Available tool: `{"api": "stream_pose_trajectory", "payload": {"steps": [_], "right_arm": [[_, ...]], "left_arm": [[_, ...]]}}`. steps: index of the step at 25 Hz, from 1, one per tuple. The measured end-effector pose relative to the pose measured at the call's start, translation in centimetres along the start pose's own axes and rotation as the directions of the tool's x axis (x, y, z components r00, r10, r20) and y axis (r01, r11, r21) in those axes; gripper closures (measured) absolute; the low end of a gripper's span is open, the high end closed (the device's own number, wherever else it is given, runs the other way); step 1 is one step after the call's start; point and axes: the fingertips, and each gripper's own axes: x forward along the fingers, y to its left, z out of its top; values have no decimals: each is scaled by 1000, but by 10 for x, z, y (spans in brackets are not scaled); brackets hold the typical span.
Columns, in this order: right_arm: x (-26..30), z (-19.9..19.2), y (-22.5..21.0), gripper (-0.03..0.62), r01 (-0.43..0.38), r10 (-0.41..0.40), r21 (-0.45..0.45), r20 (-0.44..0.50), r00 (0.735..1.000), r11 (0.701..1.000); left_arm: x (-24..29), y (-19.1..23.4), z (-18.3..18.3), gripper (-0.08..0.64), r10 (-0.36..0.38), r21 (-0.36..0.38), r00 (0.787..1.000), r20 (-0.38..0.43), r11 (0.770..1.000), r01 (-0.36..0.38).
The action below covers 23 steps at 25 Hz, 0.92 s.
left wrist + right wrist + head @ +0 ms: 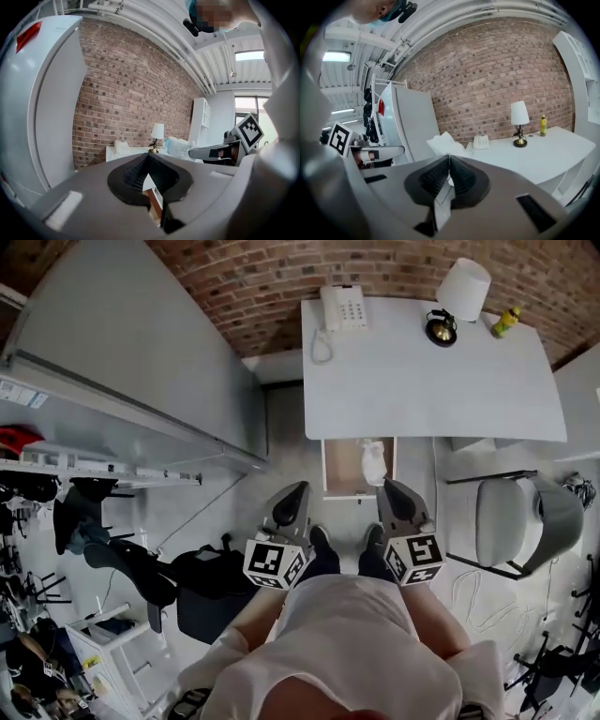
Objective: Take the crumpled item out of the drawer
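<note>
At the left stands a tall pale grey cabinet [141, 352]. Right of it, near the person, the left tongs [298, 491] are pressed together with nothing between them and point towards the far brick wall. Just right of them, the shallow open drawer with a light wooden floor [339, 470] juts from under the white rectangular worktop [422, 371]. The crumpled white item [372, 463], paper or cloth I cannot tell, shows over the drawer's right half, at the very tip of the right tongs [386, 486]. Their jaws are closed tight on a thin fold of it. The left gripper view shows it bunched at that tip, up at about worktop level. I judge the step in hand to be the lift-out, with the item seemingly clear of the drawer. The next move calls for a firm pinch while carrying the item away from the drawer to somewhere it can be set down, perhaps the worktop.
</note>
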Motion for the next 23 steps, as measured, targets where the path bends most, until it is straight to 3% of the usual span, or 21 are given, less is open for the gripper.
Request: {"api": "stream_pose_trajectory", "payload": {"steps": [10, 16, 23], "right_arm": [[-25, 93, 18, 581, 23, -10, -69, 182, 983, 997], [-40, 115, 28, 581, 23, 0, -101, 225, 974, 995], [-50, 119, 50, 581, 1, 31, -126, 248, 968, 992]], "left_arm": [[-12, -8, 86, 552, 10, 44, 983, 181, 999, -19], [-29, -17, 116, 552, 19, 52, 968, 248, 998, -33], [-47, -25, 122, 552, 27, 36, 964, 263, 999, -38]]}}
